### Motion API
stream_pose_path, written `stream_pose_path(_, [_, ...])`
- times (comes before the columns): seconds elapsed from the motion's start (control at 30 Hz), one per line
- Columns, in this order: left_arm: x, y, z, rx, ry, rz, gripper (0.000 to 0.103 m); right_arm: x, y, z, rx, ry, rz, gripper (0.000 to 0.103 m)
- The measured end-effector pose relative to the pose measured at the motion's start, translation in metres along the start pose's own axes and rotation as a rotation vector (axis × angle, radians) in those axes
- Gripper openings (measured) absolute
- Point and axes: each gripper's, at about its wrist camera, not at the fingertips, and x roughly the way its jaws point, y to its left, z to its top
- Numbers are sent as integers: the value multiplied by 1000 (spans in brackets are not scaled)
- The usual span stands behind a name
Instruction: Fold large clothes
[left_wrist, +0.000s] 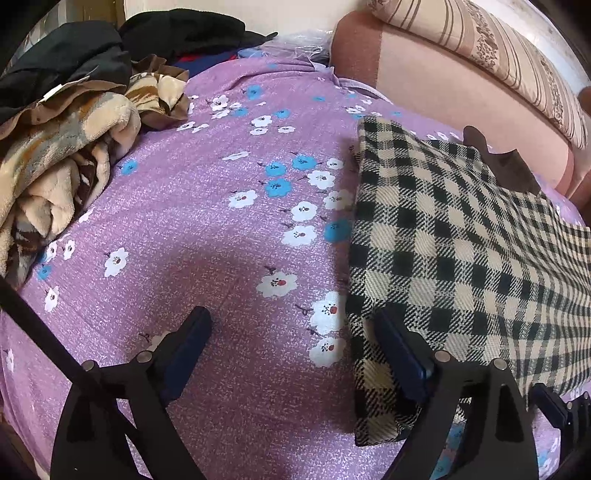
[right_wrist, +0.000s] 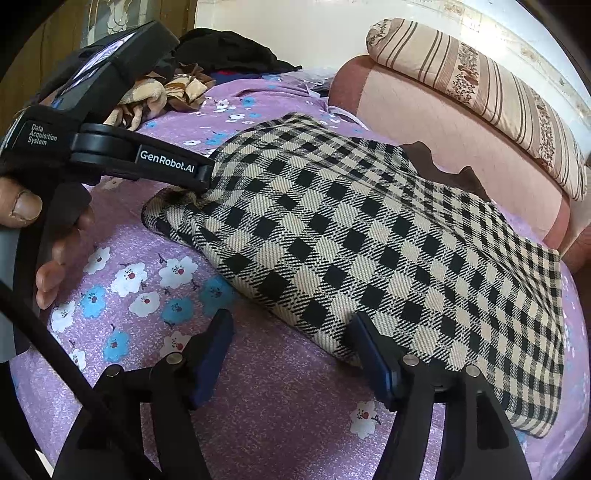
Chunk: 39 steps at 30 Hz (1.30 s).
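Observation:
A folded black-and-cream checked garment (left_wrist: 443, 236) lies on the purple flowered bedsheet (left_wrist: 192, 229), with a dark brown piece sticking out at its far edge. My left gripper (left_wrist: 291, 332) hangs open at the garment's near left corner: its right finger (left_wrist: 399, 350) is over the checked cloth and its left finger over bare sheet. In the right wrist view the garment (right_wrist: 362, 236) fills the middle. My right gripper (right_wrist: 291, 336) is open at its near edge, with the right finger (right_wrist: 373, 354) on the cloth. Neither gripper's pads press on anything.
A person's hand (right_wrist: 33, 210) holds the left gripper's black handle (right_wrist: 92, 147). A plush beige-brown blanket (left_wrist: 62, 170) and dark clothes (left_wrist: 74, 55) are heaped at the far left. A pink bolster (left_wrist: 454, 96) and a striped pillow (left_wrist: 498, 51) line the right side.

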Motion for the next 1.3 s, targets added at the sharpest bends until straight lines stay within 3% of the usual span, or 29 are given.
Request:
stream_pose_path(0.23, [3,3,0,-36,-20,-36,101,-4,12,0,-47,-14,-64,71])
stream_pose_path(0.4, [2,5,4,-53,15,-56,101,-4,18,1,-87,-19,-90,71])
stream_pose_path(0.47, [-1,7,7,-64,23,-79,97,-3,19,3,-92,-19,-90,71])
stream_pose_path(0.53, [-4,9,10,-67,35,-110,82,-1,20,6,-98,-19,-87,71])
stream_pose_path(0.77, [-15,37,54,-129,-24,-261,80,9,42,26,-189,-39,-80,71])
stream_pose_path(1.0, [41,7,94,-49,152,-466,80,26,81,46,-338,-66,-177,71])
stream_pose_path(1.3, [88,-45,127,67,250,-604,84,47,85,65,-362,-52,-191,71])
